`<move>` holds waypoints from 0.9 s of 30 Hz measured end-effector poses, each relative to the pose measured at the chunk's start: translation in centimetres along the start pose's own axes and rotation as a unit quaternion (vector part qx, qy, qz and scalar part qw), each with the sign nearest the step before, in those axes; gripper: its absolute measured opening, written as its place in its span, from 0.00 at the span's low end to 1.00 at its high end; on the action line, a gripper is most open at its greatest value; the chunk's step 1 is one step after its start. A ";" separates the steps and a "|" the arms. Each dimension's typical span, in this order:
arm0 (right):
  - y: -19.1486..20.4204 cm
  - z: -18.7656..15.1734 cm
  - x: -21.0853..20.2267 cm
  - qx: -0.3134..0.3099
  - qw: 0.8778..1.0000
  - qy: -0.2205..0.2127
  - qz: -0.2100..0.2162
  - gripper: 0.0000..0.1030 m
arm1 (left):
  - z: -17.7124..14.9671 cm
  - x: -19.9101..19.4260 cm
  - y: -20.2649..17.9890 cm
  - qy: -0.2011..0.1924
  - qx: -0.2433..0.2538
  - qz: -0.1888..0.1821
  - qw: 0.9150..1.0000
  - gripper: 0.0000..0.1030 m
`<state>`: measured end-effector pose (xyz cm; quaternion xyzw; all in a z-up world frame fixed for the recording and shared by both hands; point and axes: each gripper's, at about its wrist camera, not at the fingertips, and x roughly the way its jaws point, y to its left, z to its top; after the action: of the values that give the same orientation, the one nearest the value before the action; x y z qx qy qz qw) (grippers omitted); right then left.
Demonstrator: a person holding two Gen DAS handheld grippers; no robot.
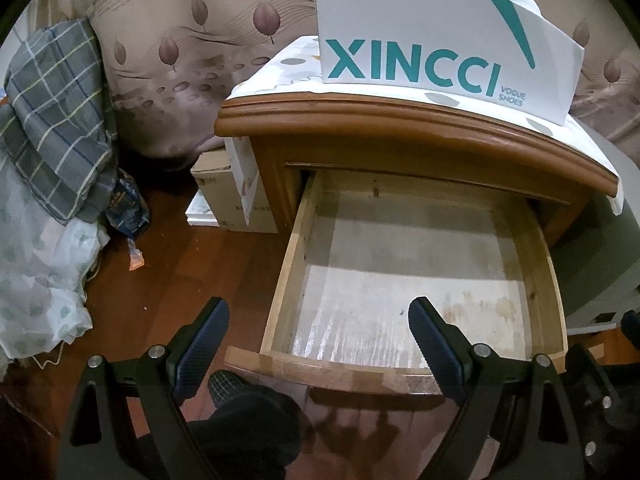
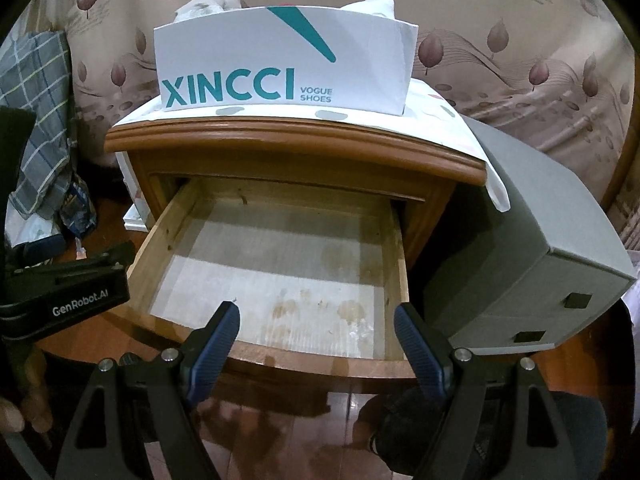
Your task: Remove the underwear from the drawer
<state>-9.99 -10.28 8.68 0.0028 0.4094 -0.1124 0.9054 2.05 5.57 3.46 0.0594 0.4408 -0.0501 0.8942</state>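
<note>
Drawer (image 1: 408,280) stands pulled out and looks bare, no underwear showing; both left gripper (image 1: 320,344) and right gripper (image 2: 316,340) hover, jaws wide, holding nothing — retrieval looks finished.

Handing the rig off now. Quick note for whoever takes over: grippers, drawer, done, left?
Left gripper: jaws open, nothing held, above the drawer's front edge.
Right gripper: jaws open, nothing held, same spot.
Drawer: pulled out of the wooden nightstand; only its bare, stained bottom shows, no underwear visible.
White shoe box on top holds pale crumpled material; cannot tell what it is.
Done: drawer looks emptied.
Left: confirm where the underwear went; possibly shut the drawer.
</note>
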 end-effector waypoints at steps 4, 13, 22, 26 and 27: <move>0.4 -0.1 0.1 -0.009 1.000 0.004 0.002 0.79 | 0.1 0.1 0.0 0.003 -0.005 -0.005 1.000 0.87; 0.7 -0.1 0.5 -0.015 1.000 0.011 0.003 0.79 | 0.2 0.2 0.3 0.004 -0.009 -0.004 1.000 0.87; 0.8 -0.2 0.6 -0.017 1.000 0.013 0.001 0.79 | 0.1 0.2 0.4 0.002 -0.010 -0.007 1.000 0.87; 0.9 -0.2 0.7 -0.018 1.000 0.013 0.002 0.79 | 0.1 0.2 0.4 0.002 -0.008 -0.005 1.000 0.87; 0.9 -0.2 0.7 -0.019 1.000 0.014 0.002 0.79 | 0.1 0.2 0.4 0.002 -0.008 -0.006 1.000 0.87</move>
<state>-9.50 -9.51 7.91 -0.0120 0.4239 -0.1025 0.8998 2.28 5.96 3.39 0.0499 0.4433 -0.0521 0.8935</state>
